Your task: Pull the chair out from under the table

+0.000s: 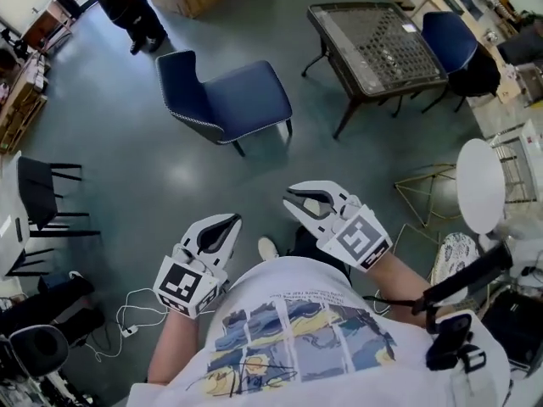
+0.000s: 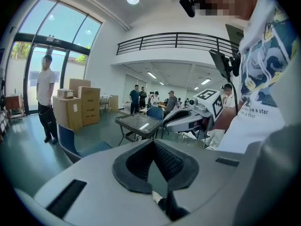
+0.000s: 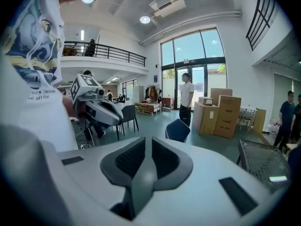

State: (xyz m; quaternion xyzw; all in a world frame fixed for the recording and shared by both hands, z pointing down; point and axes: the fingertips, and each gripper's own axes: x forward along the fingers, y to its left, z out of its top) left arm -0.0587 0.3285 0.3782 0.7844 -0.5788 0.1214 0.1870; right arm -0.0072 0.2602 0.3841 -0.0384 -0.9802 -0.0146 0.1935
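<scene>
Chair (image 1: 225, 100) and desk (image 1: 377, 45) stand well apart in the head view: the blue chair sits on open floor to the left of the desk, with no part of it under the top. A second blue chair (image 1: 450, 36) stands just beside the desk on its far right side. We hold the left tongs (image 1: 227, 223) and the right tongs (image 1: 295, 200) close to our body, far short of the desk, touching nothing.

In the left gripper view the left tongs (image 2: 153, 145) are pressed together with nothing between them; beyond them the chair (image 2: 77, 147) shows left of the desk (image 2: 138, 122), clear of it.

In the right gripper view the right tongs (image 3: 146, 147) are likewise closed and empty, and the chair (image 3: 178, 130) stands left of the desk's edge (image 3: 265, 166), apart from it.

We judge the pull as done for the near chair, since it lies free of the desk; no grasp is in hand. If the second blue chair is the one meant, the next move calls for walking round the desk, opening one pair of tongs, closing on its backrest and drawing it straight away from the desk.
</scene>
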